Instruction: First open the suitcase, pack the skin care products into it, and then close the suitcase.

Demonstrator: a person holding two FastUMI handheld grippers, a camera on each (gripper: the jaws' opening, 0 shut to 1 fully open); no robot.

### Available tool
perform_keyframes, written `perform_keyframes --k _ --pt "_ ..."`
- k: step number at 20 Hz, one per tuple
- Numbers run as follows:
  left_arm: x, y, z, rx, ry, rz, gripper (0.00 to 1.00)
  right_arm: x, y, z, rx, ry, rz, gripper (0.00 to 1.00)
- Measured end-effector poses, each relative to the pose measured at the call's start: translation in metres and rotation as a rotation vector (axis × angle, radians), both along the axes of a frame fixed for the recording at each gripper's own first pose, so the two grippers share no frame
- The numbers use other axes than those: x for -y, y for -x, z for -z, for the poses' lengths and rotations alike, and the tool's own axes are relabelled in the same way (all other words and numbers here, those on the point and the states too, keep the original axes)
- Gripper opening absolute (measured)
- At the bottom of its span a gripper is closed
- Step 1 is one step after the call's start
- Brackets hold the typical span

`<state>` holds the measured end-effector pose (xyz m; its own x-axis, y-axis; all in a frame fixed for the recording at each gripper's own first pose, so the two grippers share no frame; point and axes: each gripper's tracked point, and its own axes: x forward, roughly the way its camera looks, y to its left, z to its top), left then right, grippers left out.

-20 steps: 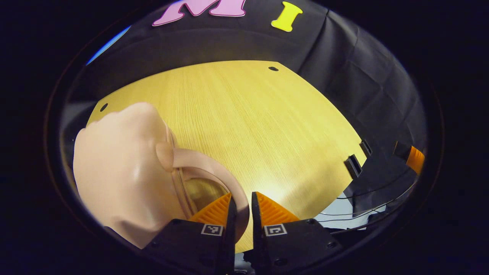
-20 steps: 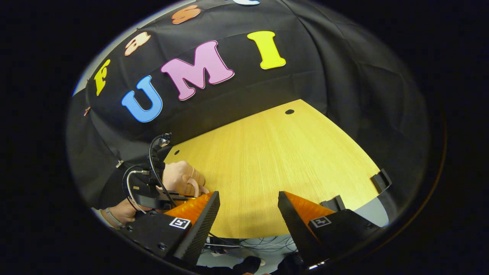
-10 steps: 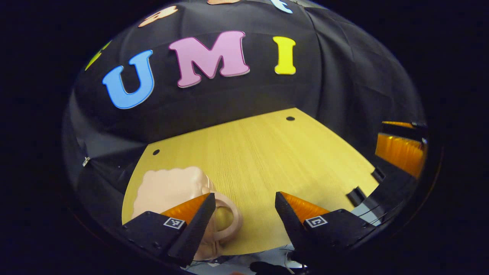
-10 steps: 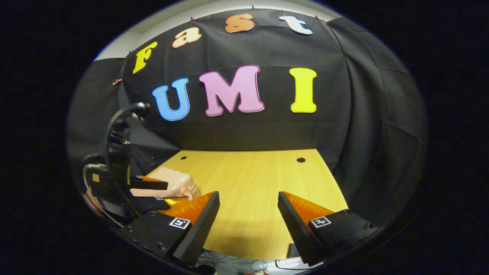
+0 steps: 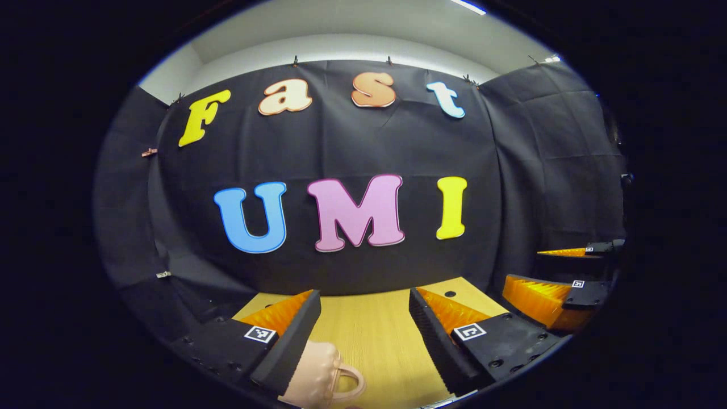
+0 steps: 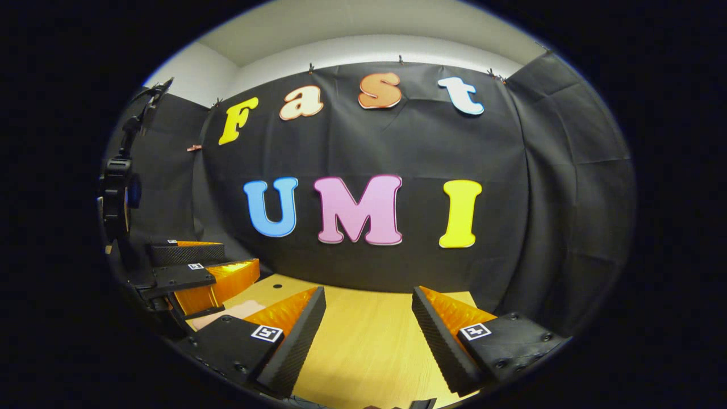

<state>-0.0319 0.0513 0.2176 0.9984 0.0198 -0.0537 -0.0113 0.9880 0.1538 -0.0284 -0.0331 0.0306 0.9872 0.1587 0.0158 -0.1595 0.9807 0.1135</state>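
A small pale pink suitcase (image 5: pixel 318 378) with a loop handle lies on the wooden table (image 5: pixel 369 335), low in the left gripper view, just under that gripper's left finger. My left gripper (image 5: pixel 363 318) is open above it, holding nothing, and it also stands at the left edge of the right gripper view (image 6: pixel 210 262). A sliver of the suitcase (image 6: pixel 224 312) lies below it there. My right gripper (image 6: pixel 366 318) is open over bare table (image 6: pixel 363 352). It also shows at the right of the left gripper view (image 5: pixel 545 274). No skin care products are in sight.
The black cloth wall stands close behind the table's far edge. A small round hole (image 5: pixel 449 294) marks the tabletop near its back right corner, and another hole (image 6: pixel 276 286) sits near the back left. A cable and mount (image 6: pixel 119 193) rise over the left gripper.
The left gripper let go of the suitcase handle, opened and rose. Both views tilted up from the tabletop to the wall. The suitcase now sits lower and smaller.
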Motion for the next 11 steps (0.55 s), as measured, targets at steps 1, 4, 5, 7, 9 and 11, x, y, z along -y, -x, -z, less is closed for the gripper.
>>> perform_keyframes --k 1,4,5,7,9,11 --pt "0.009 -0.005 -0.001 0.001 0.016 0.026 0.98 0.006 0.0 -0.006 0.013 0.016 0.026 0.96" --pt "0.018 -0.008 -0.007 0.016 0.058 0.09 0.98 0.025 0.004 -0.021 0.04 0.048 0.108 0.97" --pt "0.016 -0.008 -0.011 0.026 0.047 0.1 0.98 0.031 0.005 -0.023 0.044 0.055 0.136 0.96" --pt "0.013 -0.013 -0.026 0.06 0.017 0.095 0.98 0.038 0.005 -0.027 0.049 0.07 0.19 0.96" --pt "0.006 -0.022 -0.036 0.08 0.013 0.082 0.98 0.034 0.003 -0.029 0.051 0.069 0.211 0.96" --pt "-0.001 -0.025 -0.034 0.062 0.011 0.071 0.99 0.022 0.001 -0.033 0.051 0.056 0.206 0.96"
